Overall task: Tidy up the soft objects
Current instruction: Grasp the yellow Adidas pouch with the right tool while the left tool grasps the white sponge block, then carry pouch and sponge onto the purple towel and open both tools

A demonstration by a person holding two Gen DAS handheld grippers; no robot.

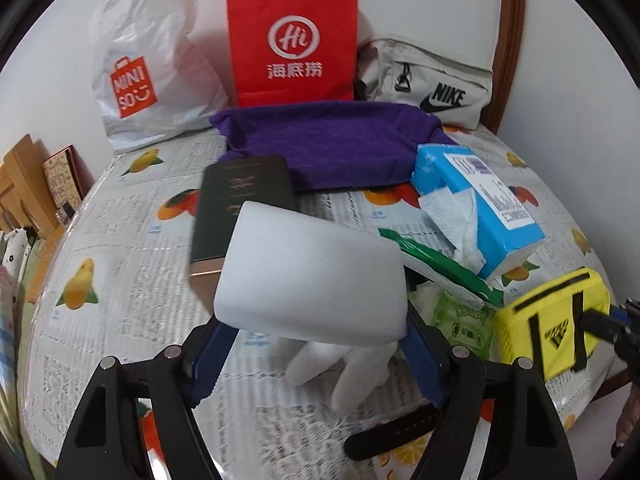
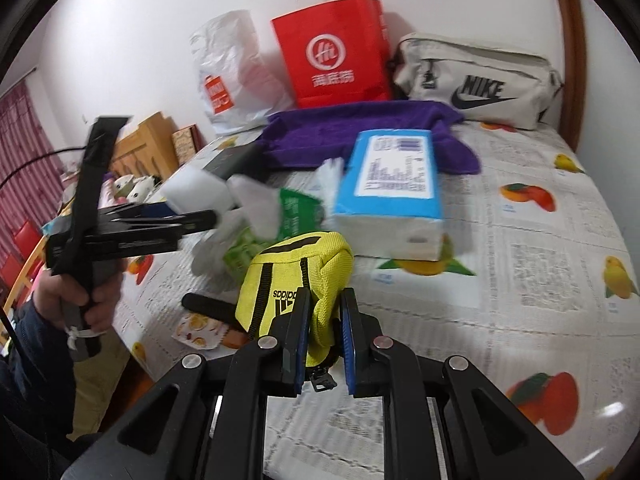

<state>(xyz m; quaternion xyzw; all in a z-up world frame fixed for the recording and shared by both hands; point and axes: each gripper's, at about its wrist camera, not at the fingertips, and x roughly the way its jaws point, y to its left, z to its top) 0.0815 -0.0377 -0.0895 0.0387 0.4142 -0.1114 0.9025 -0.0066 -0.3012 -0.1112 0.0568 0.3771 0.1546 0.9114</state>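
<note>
My left gripper is shut on a white sponge block and holds it above the table; the block also shows in the right wrist view. My right gripper is shut on a small yellow Adidas pouch, pinching its near end; the pouch also shows in the left wrist view. A purple towel lies spread at the back. A blue tissue pack lies to the right of the sponge. A white glove lies under the sponge.
A red paper bag, a white Miniso plastic bag and a grey Nike bag stand along the back wall. A dark green box, green wipe packs and a black strap lie on the fruit-print tablecloth.
</note>
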